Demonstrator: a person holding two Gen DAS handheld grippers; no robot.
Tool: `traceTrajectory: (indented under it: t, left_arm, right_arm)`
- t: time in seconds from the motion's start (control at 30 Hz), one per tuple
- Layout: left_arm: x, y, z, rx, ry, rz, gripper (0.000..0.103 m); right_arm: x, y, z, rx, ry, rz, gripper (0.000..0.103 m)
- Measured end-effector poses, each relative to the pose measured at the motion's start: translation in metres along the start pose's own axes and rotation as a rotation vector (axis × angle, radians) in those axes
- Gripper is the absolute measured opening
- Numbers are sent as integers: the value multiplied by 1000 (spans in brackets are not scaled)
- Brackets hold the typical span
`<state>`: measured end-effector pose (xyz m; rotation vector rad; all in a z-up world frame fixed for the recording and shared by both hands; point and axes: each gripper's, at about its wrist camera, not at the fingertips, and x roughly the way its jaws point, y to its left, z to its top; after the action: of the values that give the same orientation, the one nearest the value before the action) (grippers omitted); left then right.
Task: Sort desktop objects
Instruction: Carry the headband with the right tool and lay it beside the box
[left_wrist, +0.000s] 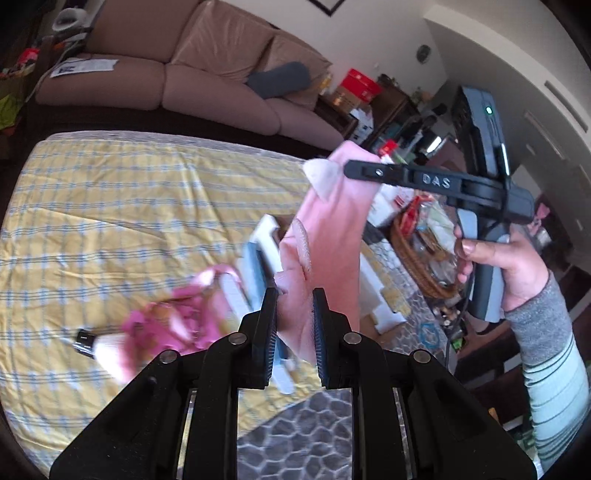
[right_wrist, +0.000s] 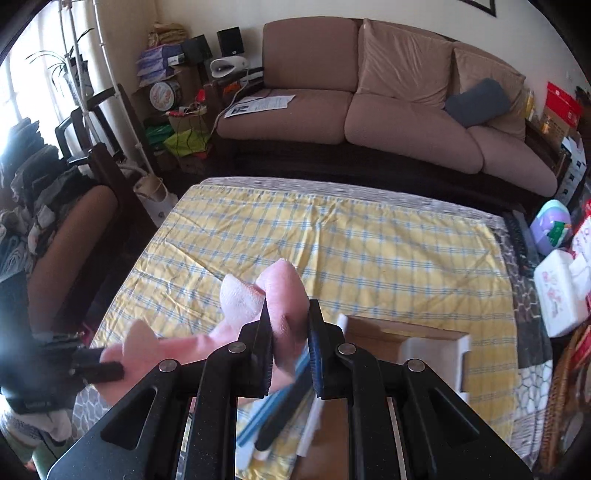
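From the left wrist camera, a soft pale-pink fleece cloth with a cream patch (left_wrist: 325, 229) is stretched in the air above the table, its lower end pinched between the two black pads of the left gripper (left_wrist: 294, 328), which is clamped on it. The upper end of the cloth runs up to the right gripper (left_wrist: 349, 168), a black tool held by a hand (left_wrist: 491, 266) in a grey striped sleeve; that tool's tip is closed on the cloth's top edge. Below the cloth lie a blurred bright-pink crumpled fabric item (left_wrist: 173, 321), a white tube with a black cap (left_wrist: 99, 347) and some white and blue flat pieces (left_wrist: 258, 266), all on the yellow tablecloth with blue and white checks (left_wrist: 110, 221). From the right wrist camera, the same pink cloth (right_wrist: 284, 295) bulges up between the right gripper's (right_wrist: 290, 350) dark pads, which are pressed onto it, and it trails left to the left gripper (right_wrist: 107, 365) at the frame edge, which is shut on its other end. Beneath it sit a shallow white tray with a brown cardboard floor (right_wrist: 406, 339) and blue-and-white striped flat pieces (right_wrist: 273, 413). The checked cloth (right_wrist: 369, 240) covers most of the table; beyond stands a brown cushioned sofa (right_wrist: 369, 103) with a grey pillow (right_wrist: 476, 101) and papers (right_wrist: 258, 103), and cluttered shelves fill the left corner.
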<state>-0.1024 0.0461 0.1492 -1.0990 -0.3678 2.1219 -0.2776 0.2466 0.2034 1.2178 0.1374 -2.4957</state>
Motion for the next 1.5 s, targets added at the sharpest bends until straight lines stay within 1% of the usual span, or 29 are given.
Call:
traceTrajectory:
  t: [0.1, 0.2, 0.37, 0.53, 0.63, 0.67, 0.7, 0.73, 0.87, 0.97, 1.0, 1.03, 1.07, 1.1, 1.2, 1.27, 1.3, 1.37, 1.4, 1.5]
  left_arm:
    - [35, -41, -14, 3, 34, -36, 16]
    - [68, -66, -29, -21, 54, -43, 16]
    - [117, -78, -44, -99, 101, -52, 16]
    - [149, -81, -44, -120, 128, -23, 17]
    - [158, -84, -46, -113, 140, -7, 22]
    - [159, -86, -47, -97, 141, 3, 24]
    - [159, -88, -48, -80, 141, 18, 30]
    - [159, -90, -50, -67, 140, 26, 32]
    - [148, -88, -60, -57, 145, 22, 38]
    - [135, -84, -64, -54, 142, 14, 38]
    - [128, -85, -64, -55, 139, 12, 38]
    - [123, -84, -62, -51, 134, 13, 39]
    - [117, -83, -60, -46, 124, 17, 40]
    - [112, -83, -57, -43, 115, 19, 41]
    - [97, -82, -52, -45, 96, 23, 42]
    - [89, -80, -49, -47, 86, 31, 42]
    - [85, -77, -49, -53, 81, 32, 42]
    - [76, -71, -47, -64, 68, 38, 42]
    - [72, -68, -47, -66, 62, 45, 42]
    - [58, -56, -47, -82, 49, 70, 42]
  right_arm:
    - [-15, -23, -6, -3, 24, -45, 15]
    - [-9, -41, -15, -8, 61, -66, 15]
    - [26, -69, -35, -6, 126, -62, 15]
    - [74, -83, -50, -1, 166, -29, 15]
    - [98, -86, -55, -2, 180, -12, 15]
    - [106, -86, -56, -10, 185, -11, 15]
    - [112, -86, -58, -15, 187, -11, 15]
    - [117, -86, -58, -17, 189, -10, 15]
    - [136, -87, -64, -25, 197, -29, 16]
    - [139, -89, -68, -29, 180, -49, 25]
    - [137, -89, -69, -29, 173, -54, 33]
    - [135, -89, -68, -30, 165, -55, 49]
    - [128, -89, -68, -29, 145, -66, 54]
    - [120, -89, -67, -24, 117, -72, 55]
    - [88, -92, -62, 15, 39, -34, 55]
    - [73, -92, -62, 31, 26, -11, 55]
    - [69, -91, -63, 43, 39, 14, 55]
    - [63, -88, -72, 64, 96, 92, 55]
    - [61, -84, -81, 60, 137, 113, 55]
    - [58, -79, -106, 73, 214, 140, 51]
